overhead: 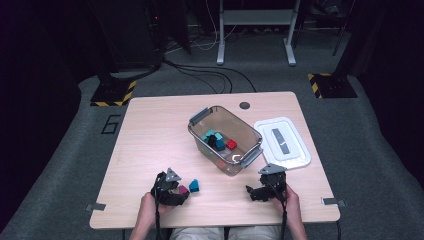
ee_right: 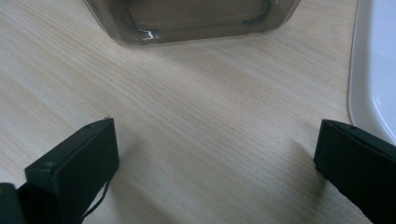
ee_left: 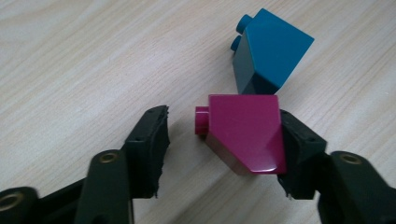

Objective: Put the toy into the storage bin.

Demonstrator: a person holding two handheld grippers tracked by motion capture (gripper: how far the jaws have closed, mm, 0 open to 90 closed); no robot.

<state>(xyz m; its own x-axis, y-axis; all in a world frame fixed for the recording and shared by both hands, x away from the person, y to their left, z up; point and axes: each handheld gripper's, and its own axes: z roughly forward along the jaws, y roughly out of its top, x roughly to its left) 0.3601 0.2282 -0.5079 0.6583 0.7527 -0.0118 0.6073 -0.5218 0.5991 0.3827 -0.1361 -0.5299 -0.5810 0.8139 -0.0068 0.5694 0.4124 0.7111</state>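
A magenta sloped brick [ee_left: 243, 137] lies on the wooden table between the jaws of my left gripper [ee_left: 224, 123]. The right-hand pad [ee_left: 299, 149] touches the brick's flat side, while a small gap separates the left-hand pad [ee_left: 152, 140] from the brick's stud. A teal sloped brick [ee_left: 268, 49] rests just beyond the magenta one, on its side. In the high view my left gripper [overhead: 176, 192] sits near the table's front edge with the magenta brick [overhead: 183, 189] and the teal brick [overhead: 194, 186] at its tip. My right gripper [overhead: 255, 192] rests on the table, its jaws [ee_right: 217, 135] wide open with nothing between them.
A clear grey bin [overhead: 200, 116] with grey handles stands mid-table and holds teal, black and red bricks. Its near wall [ee_right: 196, 23] faces my right gripper. A white lid [overhead: 282, 142] lies right of the bin. Bare tabletop spreads on the left side.
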